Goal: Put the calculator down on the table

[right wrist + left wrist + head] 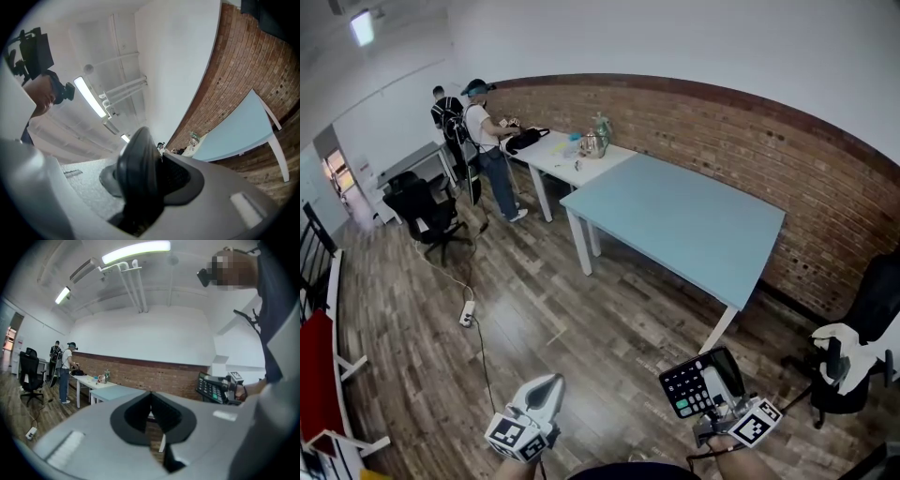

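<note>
The light blue table (675, 220) stands ahead of me with its top bare, its long side set against the curved brick wall (787, 159). A white table (572, 161) butts onto its far left corner and carries a small clutter of items (592, 141) that I cannot make out, plus a black bag (525, 139). The floor (534, 319) is dark wood planking, and a power strip (467, 314) lies on it with its cable trailing towards me. Above the brick the wall is plain white.

My right claw (719, 405) is clamped on the calculator (701, 382), which I hold in the air low at the right, keys facing up, well short of the blue table and not touching it. My left claw (546, 386) has its jaws pressed together with nothing between them, hanging over the floor beside the other.

By count: two tables, blue and white. Two people (483, 127) standing at the white table's far end. Two black office chairs, one at the left (422, 211) and one at the right (872, 300) with a white garment (844, 342) draped on it. One calculator, one power strip, two claws
</note>
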The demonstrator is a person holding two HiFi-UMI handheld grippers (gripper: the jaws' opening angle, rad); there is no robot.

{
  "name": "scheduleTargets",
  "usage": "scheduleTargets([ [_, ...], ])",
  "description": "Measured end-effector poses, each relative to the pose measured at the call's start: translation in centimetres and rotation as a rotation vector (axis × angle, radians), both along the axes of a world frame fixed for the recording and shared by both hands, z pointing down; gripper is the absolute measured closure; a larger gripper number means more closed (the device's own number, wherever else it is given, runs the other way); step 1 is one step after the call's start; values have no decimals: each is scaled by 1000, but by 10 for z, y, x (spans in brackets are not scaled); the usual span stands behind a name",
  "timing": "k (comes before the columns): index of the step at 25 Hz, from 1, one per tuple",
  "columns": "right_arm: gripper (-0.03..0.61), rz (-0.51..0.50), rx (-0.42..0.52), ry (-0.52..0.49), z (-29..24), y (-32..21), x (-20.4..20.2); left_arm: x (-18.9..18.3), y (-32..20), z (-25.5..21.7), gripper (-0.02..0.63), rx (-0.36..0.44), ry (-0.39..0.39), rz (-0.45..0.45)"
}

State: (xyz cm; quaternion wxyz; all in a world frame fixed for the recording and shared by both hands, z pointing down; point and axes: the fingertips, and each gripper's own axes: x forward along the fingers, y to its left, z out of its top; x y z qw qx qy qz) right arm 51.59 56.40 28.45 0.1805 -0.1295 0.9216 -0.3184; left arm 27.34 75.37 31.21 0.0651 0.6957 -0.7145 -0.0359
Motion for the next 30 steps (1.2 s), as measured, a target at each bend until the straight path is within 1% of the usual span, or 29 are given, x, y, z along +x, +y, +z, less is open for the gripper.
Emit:
scheduleTargets([
  [3,440,-11,-15,-22,-1,-9,4,3,-5,-1,630,-1,0,-14],
  [7,440,-37,-37,-9,7,-24,7,10,-14,2,630,-4,-8,-24],
  [10,440,-40,-51,-1,14,-37,8,14,-21,6,630,-18,7,-41],
  [13,440,-43,-61,-6,16,-41,2,14,-27,11,630,-44,-14,-15],
  [18,440,-26,-61,2,21,-61,-15,1,-51,7,630,-37,-15,6],
  [22,440,-7,-56,12,20,-79,-34,-21,-75,7,630,-35,-11,27],
  [30,440,50,-62,29,14,-118,-83,-85,-128,-1,630,-13,-15,71],
])
